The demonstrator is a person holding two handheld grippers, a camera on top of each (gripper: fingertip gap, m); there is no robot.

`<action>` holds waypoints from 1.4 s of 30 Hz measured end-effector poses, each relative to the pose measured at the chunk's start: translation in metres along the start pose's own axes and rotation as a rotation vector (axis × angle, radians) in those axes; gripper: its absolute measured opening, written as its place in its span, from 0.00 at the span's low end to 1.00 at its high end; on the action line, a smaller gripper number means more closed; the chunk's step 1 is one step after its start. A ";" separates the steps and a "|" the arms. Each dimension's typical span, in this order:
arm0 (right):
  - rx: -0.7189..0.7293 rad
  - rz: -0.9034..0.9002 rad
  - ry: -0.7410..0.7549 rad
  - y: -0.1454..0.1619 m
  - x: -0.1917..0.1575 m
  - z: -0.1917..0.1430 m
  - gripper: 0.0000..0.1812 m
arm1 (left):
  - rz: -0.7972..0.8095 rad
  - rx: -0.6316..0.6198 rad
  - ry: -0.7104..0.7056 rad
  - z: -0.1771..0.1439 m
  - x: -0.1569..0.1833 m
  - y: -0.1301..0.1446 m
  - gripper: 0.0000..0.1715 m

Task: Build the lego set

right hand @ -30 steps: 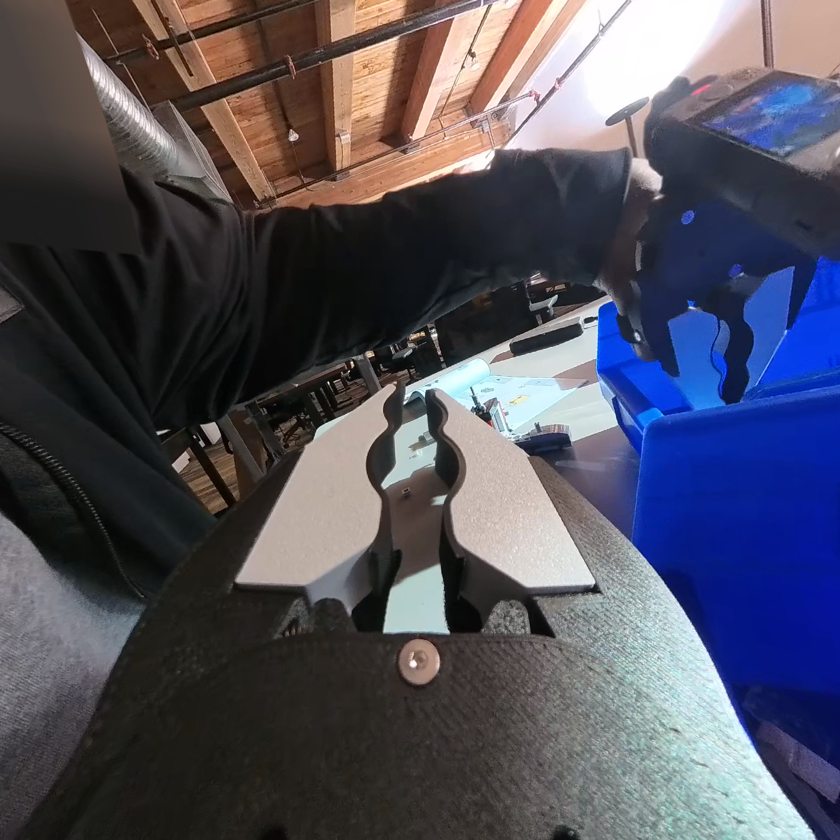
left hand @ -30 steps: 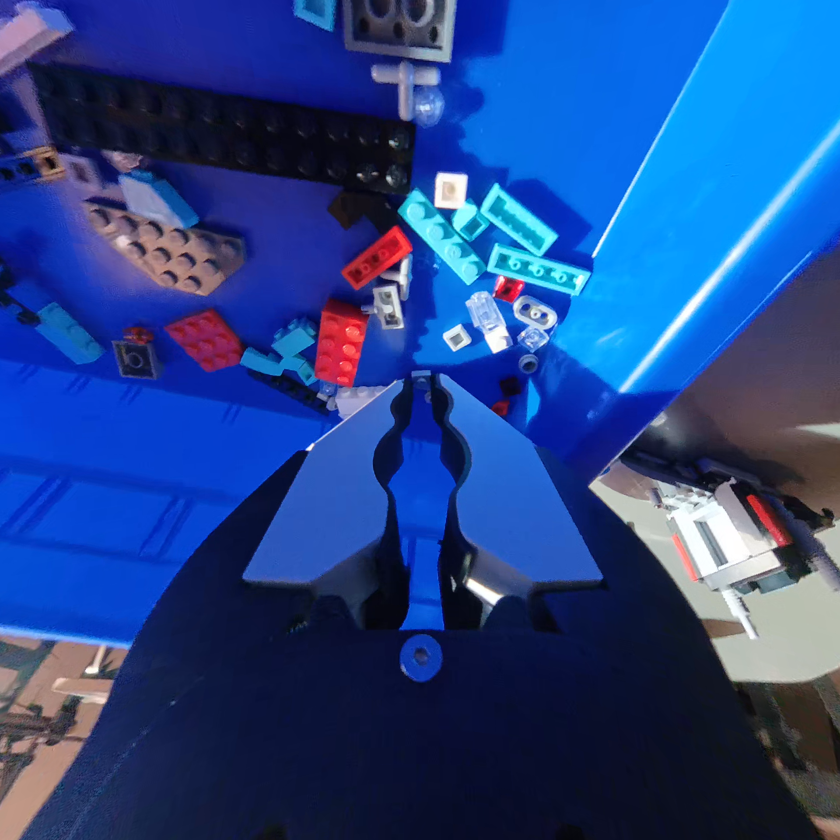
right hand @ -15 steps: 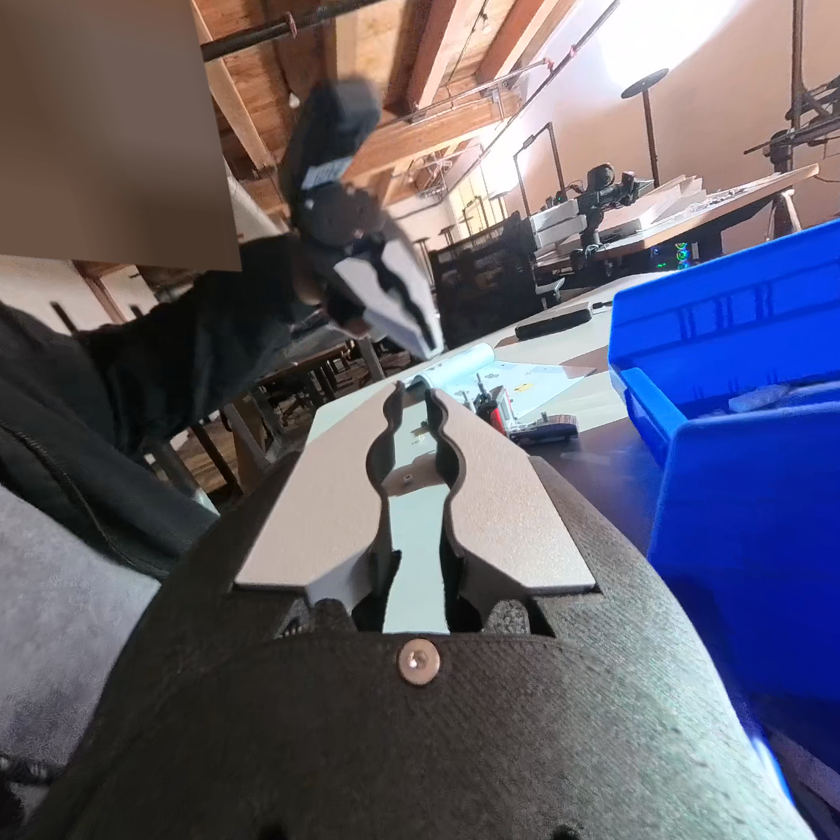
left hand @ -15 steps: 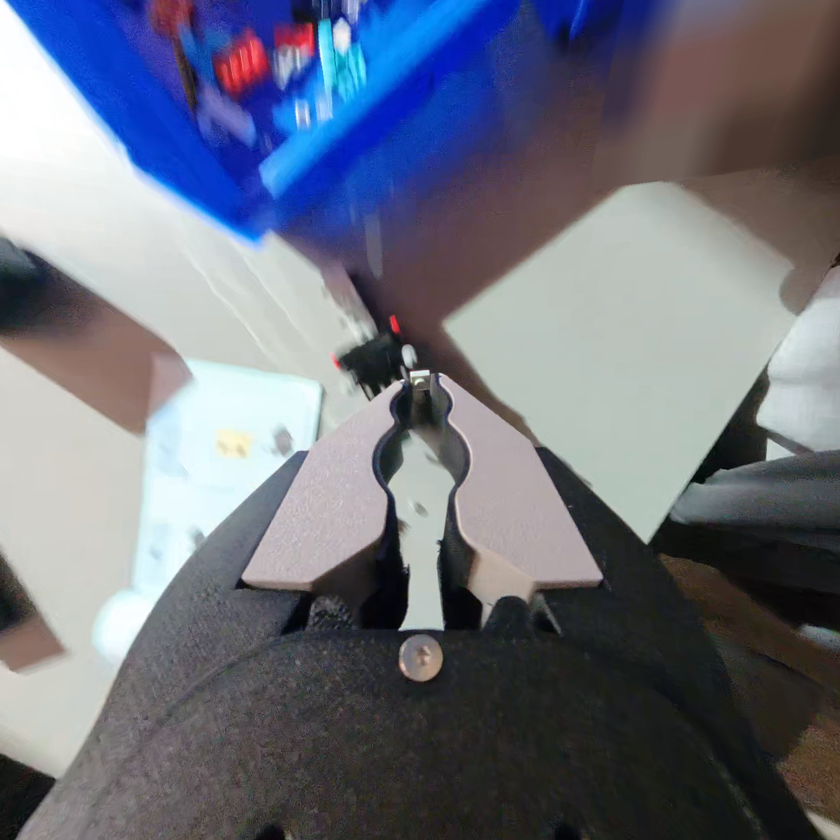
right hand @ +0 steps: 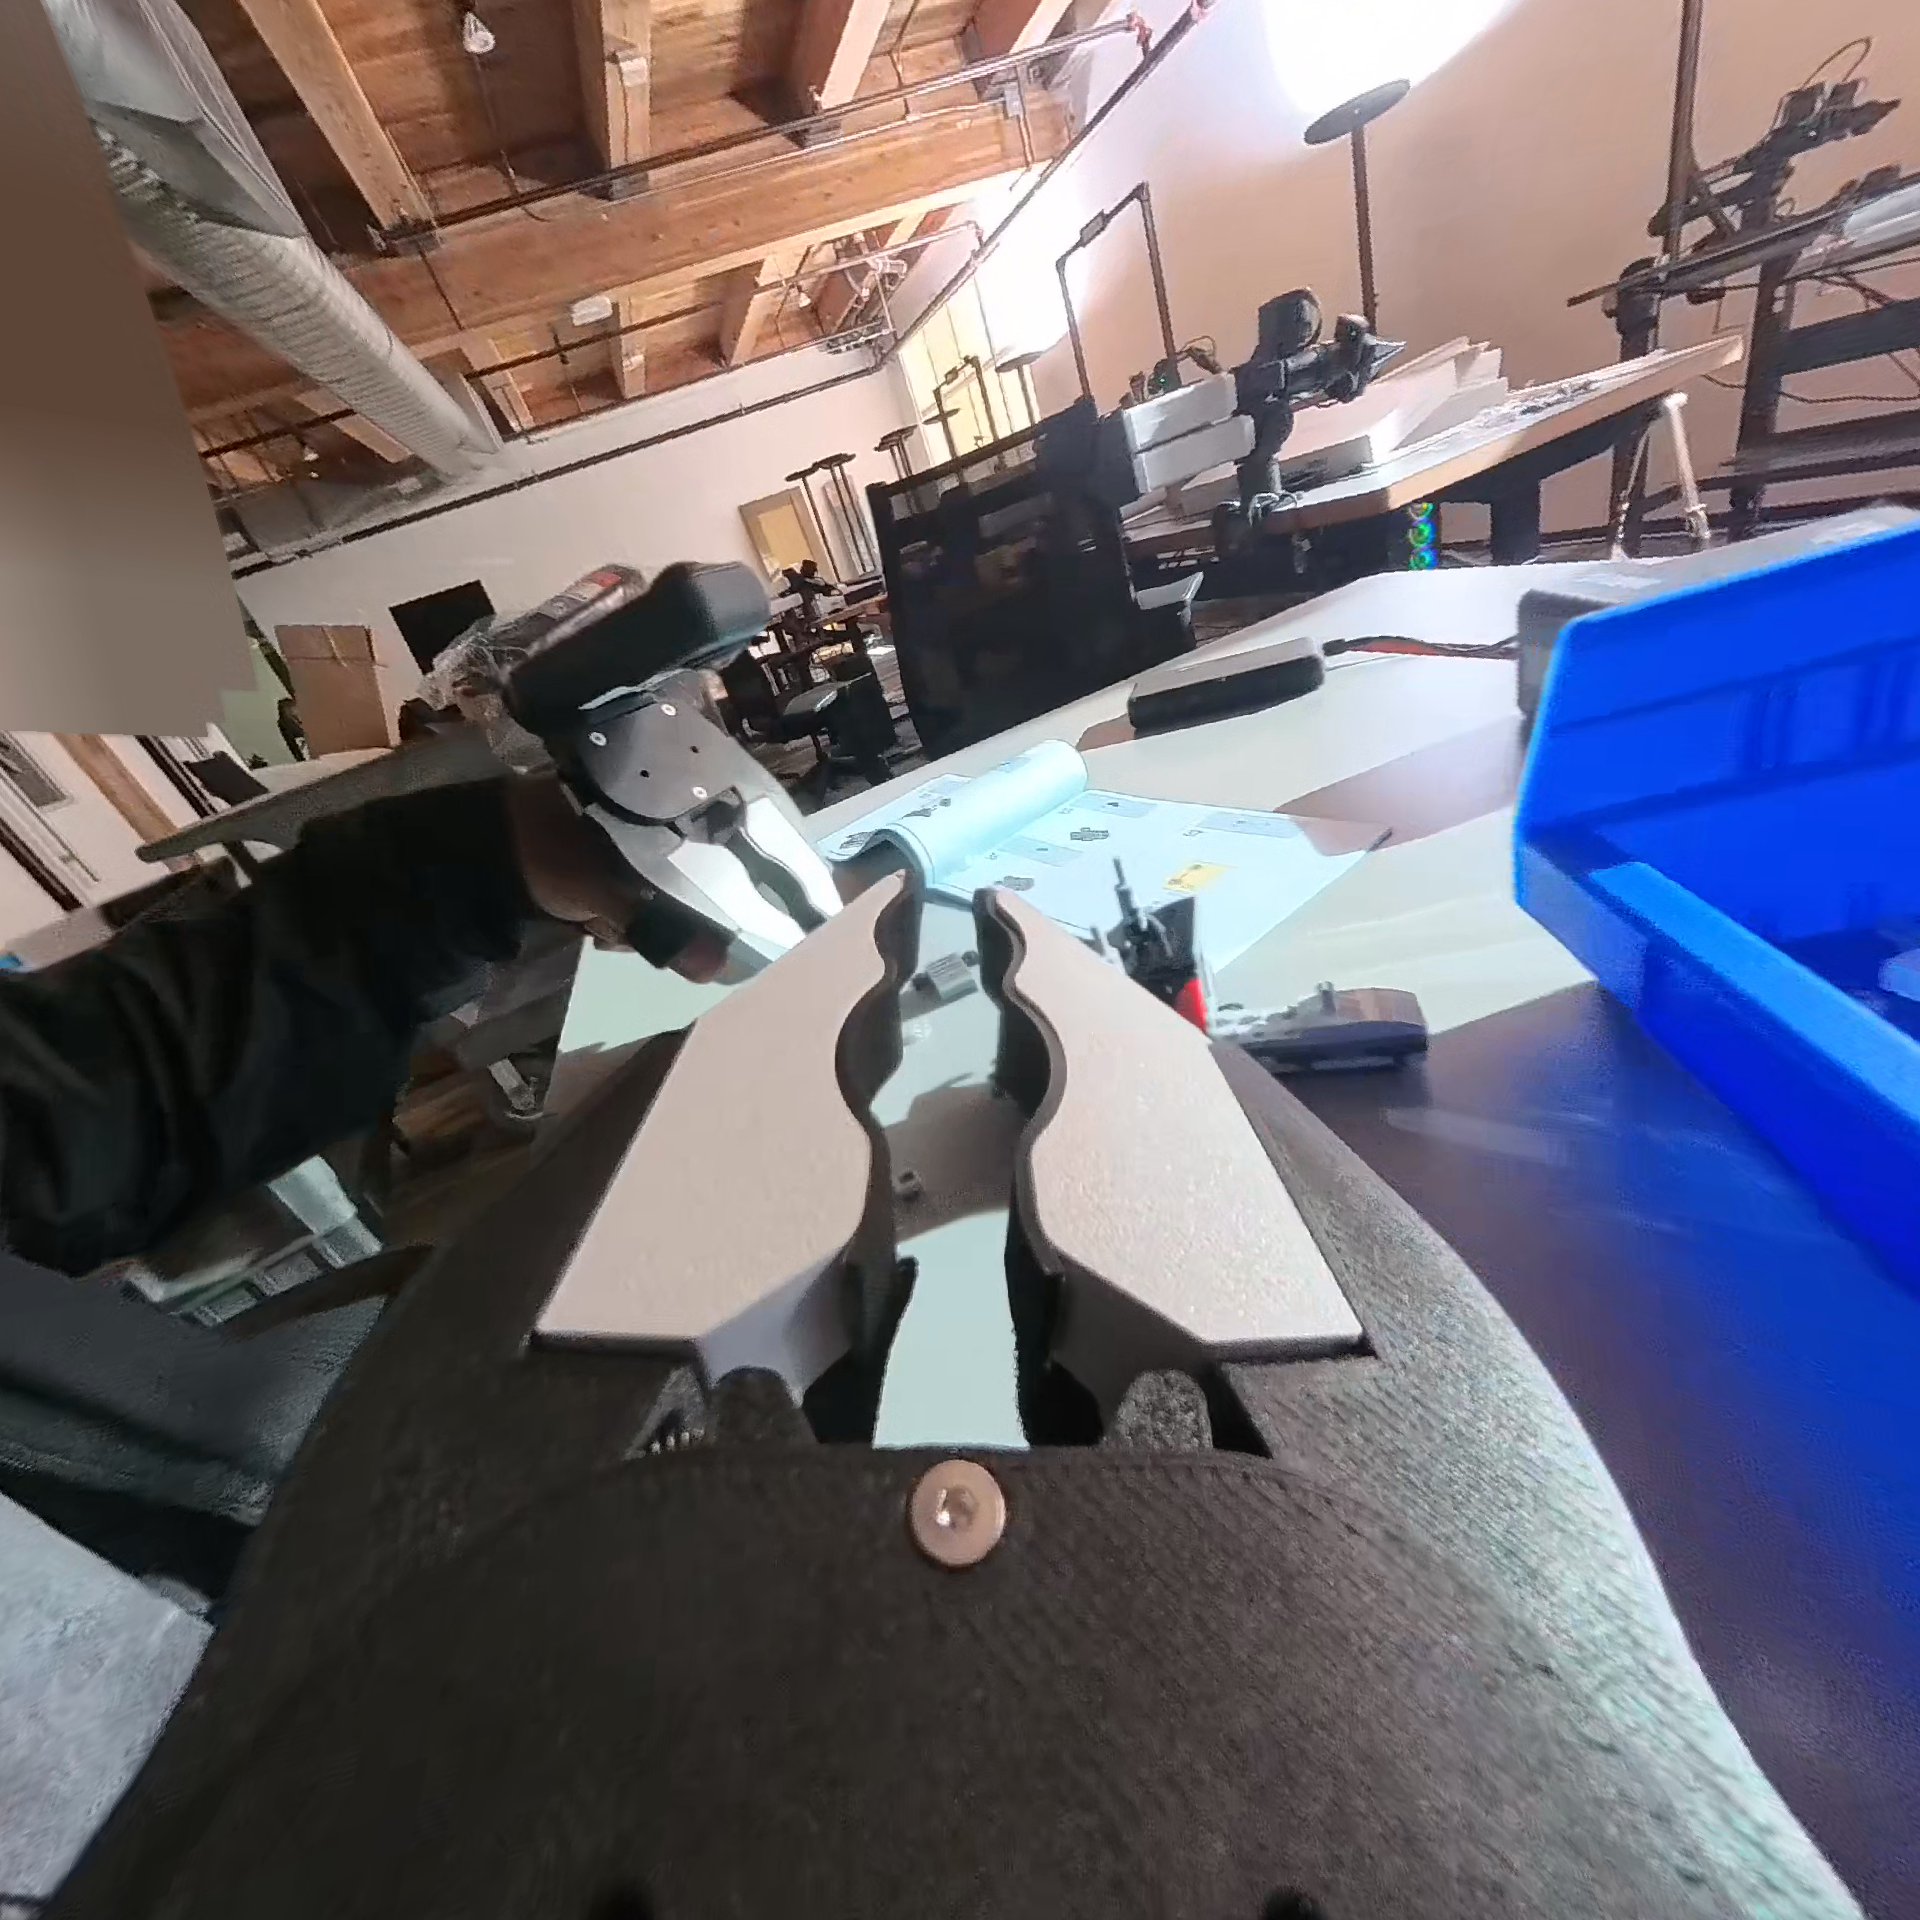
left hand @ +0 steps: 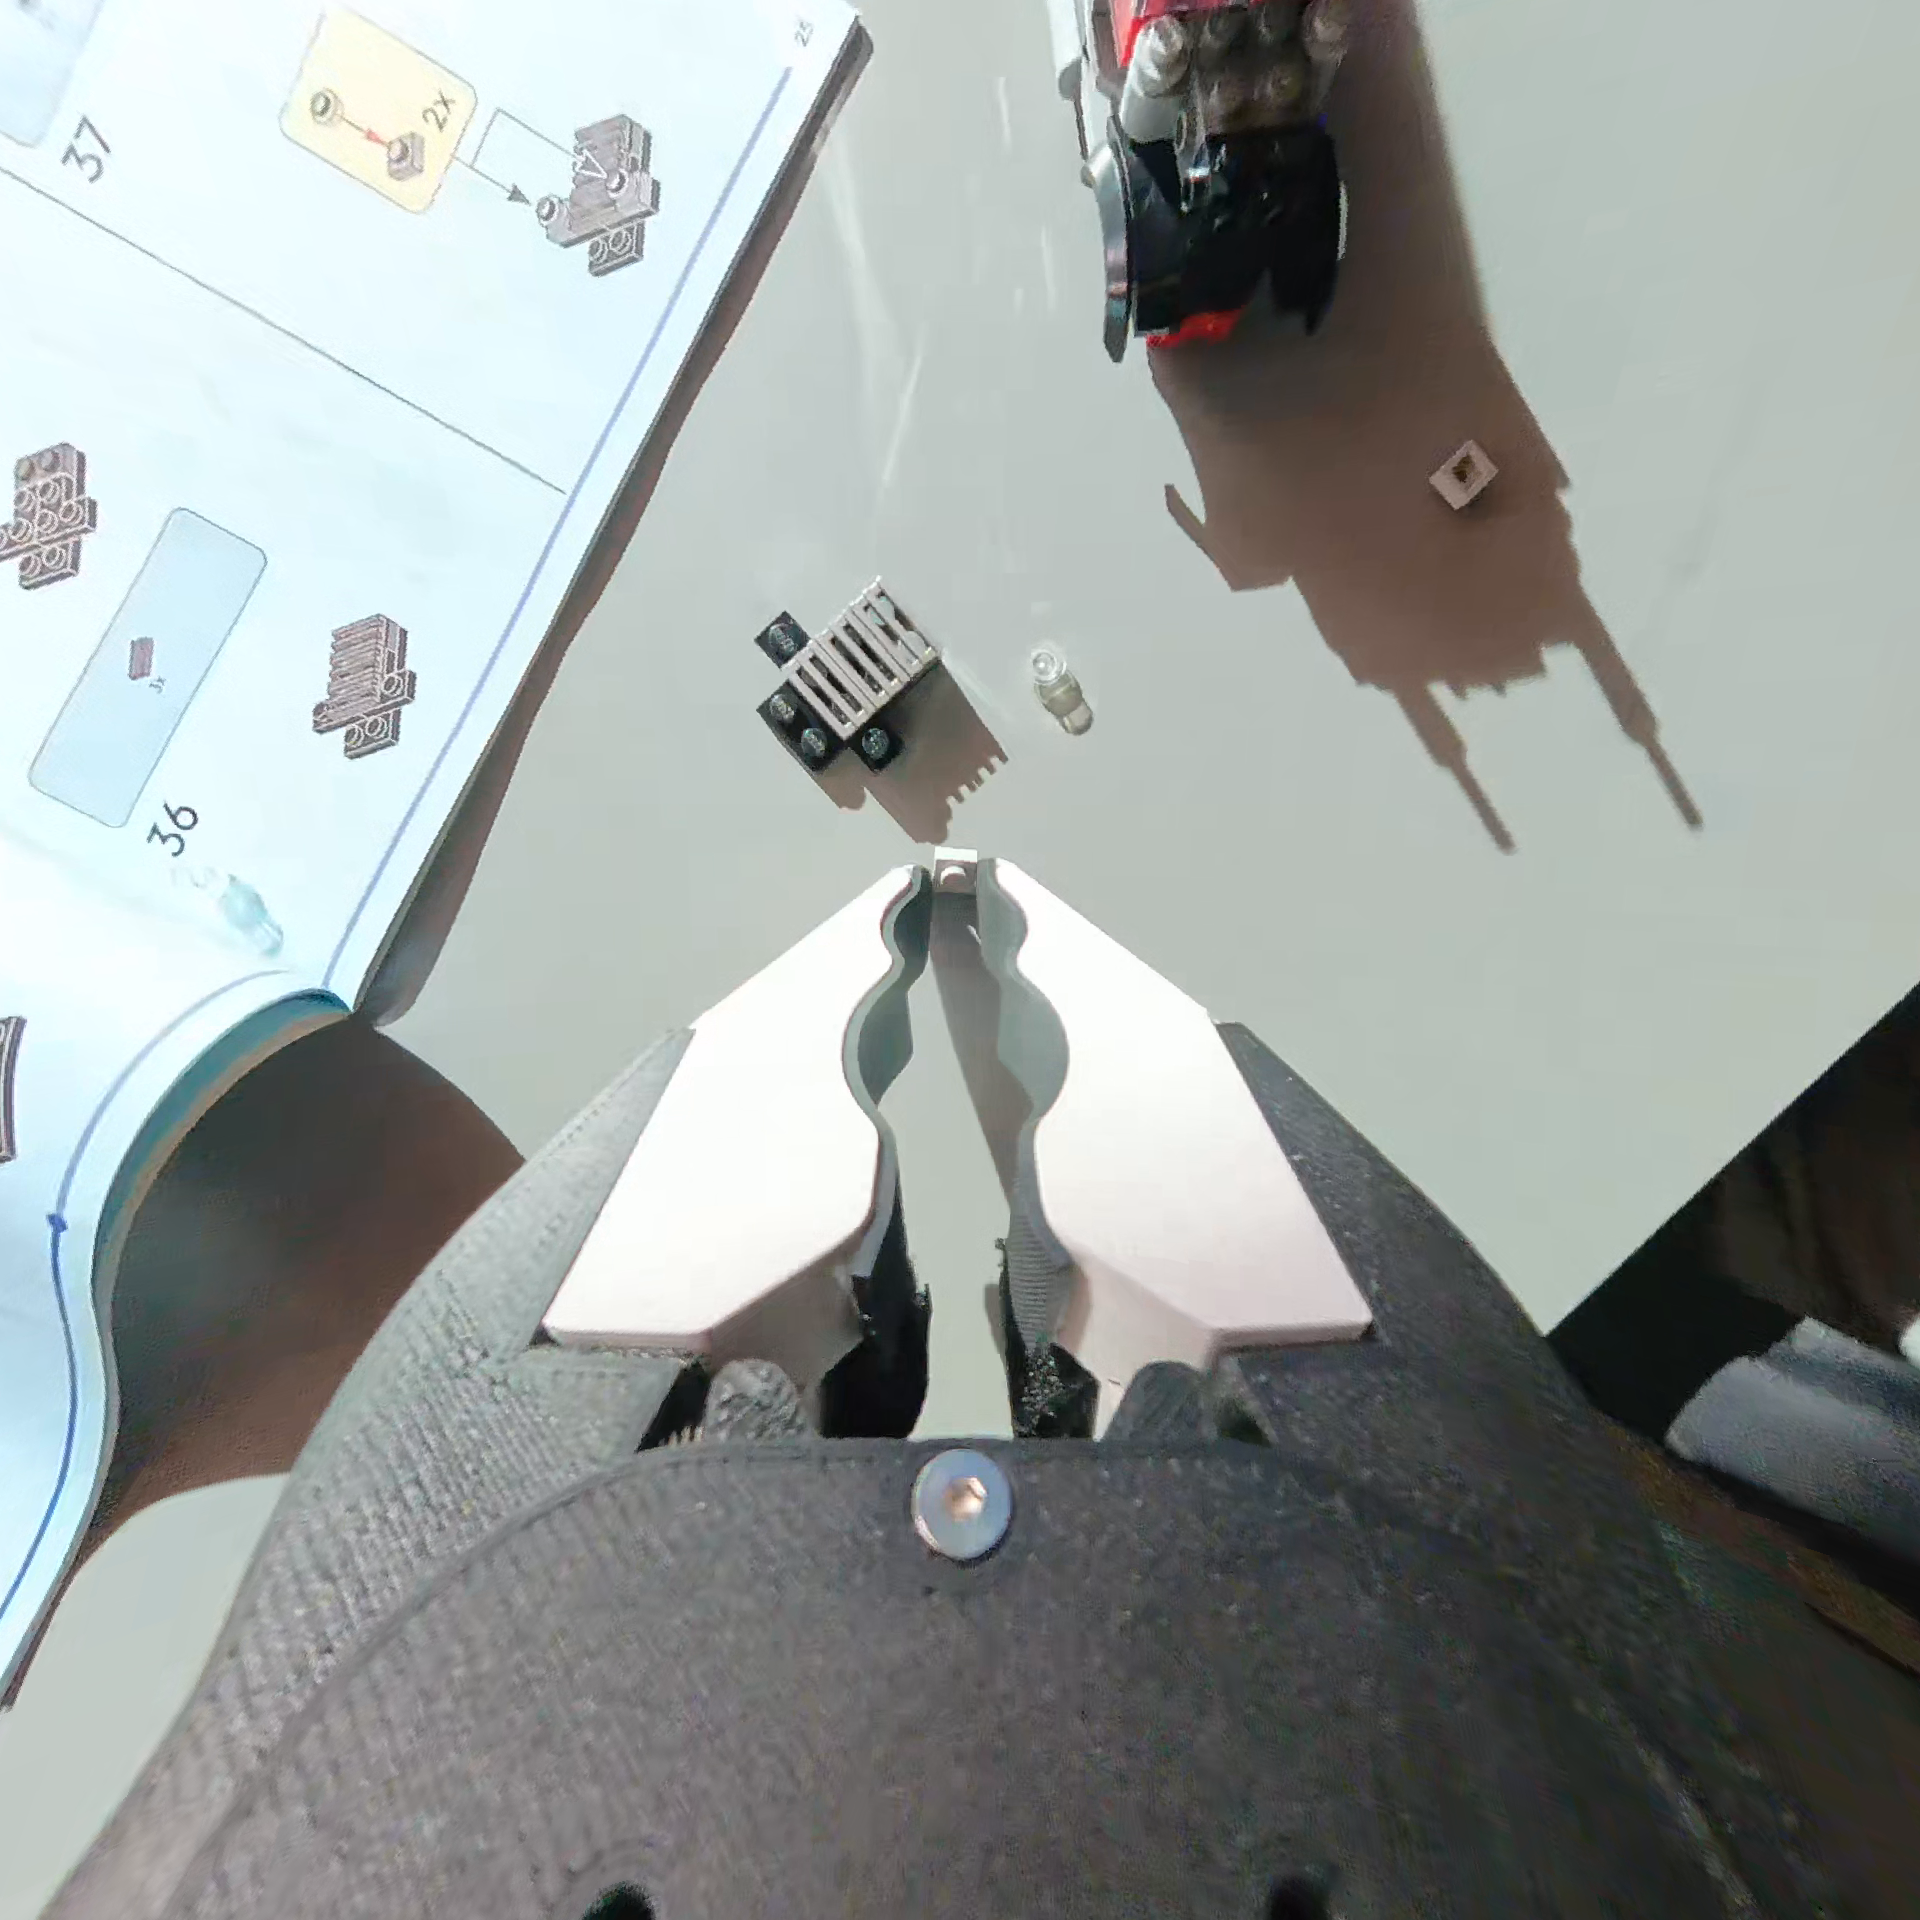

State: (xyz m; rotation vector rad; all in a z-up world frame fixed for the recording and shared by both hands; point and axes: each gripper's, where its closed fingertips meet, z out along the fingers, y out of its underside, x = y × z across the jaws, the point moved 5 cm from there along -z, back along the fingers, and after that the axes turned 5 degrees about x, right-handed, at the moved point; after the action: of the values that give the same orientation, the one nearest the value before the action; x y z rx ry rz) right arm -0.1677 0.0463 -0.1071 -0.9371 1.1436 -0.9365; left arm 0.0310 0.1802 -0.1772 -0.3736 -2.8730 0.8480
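My left gripper (left hand: 954, 871) is shut on a small white lego piece (left hand: 954, 864) held at its tips, just above the white table. A little ahead lies a small black-and-grey grille assembly (left hand: 844, 686) with a clear round stud (left hand: 1060, 694) to its right. A small tan square piece (left hand: 1463, 478) lies further right. The partly built black, red and grey model (left hand: 1216, 197) stands at the top. My right gripper (right hand: 948, 902) is open and empty, low over the table; the left gripper (right hand: 727, 862) shows there on the left.
An open instruction booklet (left hand: 260, 468) lies to the left of the grille assembly. A blue parts bin (right hand: 1725, 831) stands at the right of the right wrist view. A dark flat lego piece (right hand: 1340, 1023) lies next to the model (right hand: 1164, 951). The table edge runs near the lower right in the left wrist view. There is about 20 cm between the tips of the two grippers.
My left gripper has left the blue bin with the small white piece and swung down over the table near the grille assembly. The right gripper has barely moved.
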 end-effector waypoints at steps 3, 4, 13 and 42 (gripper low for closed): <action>-0.018 -0.024 -0.017 0.007 -0.011 0.017 0.06 | 0.000 0.059 0.028 0.001 -0.001 -0.002 0.09; -0.029 -0.030 -0.025 0.009 -0.015 0.022 0.06 | -0.003 0.080 0.036 0.000 -0.002 -0.002 0.10; -0.210 -0.061 -0.106 0.032 -0.035 0.081 0.13 | -0.227 0.552 0.130 -0.044 -0.023 -0.037 0.14; -0.998 -0.373 -0.130 0.099 -0.014 0.161 0.17 | -0.536 0.842 0.480 -0.049 -0.054 0.001 0.15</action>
State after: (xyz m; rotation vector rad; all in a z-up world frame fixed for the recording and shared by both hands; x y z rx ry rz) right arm -0.0008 0.1099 -0.1706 -2.0363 1.3545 -0.5351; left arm 0.0922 0.1913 -0.1396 0.2470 -1.8139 1.4604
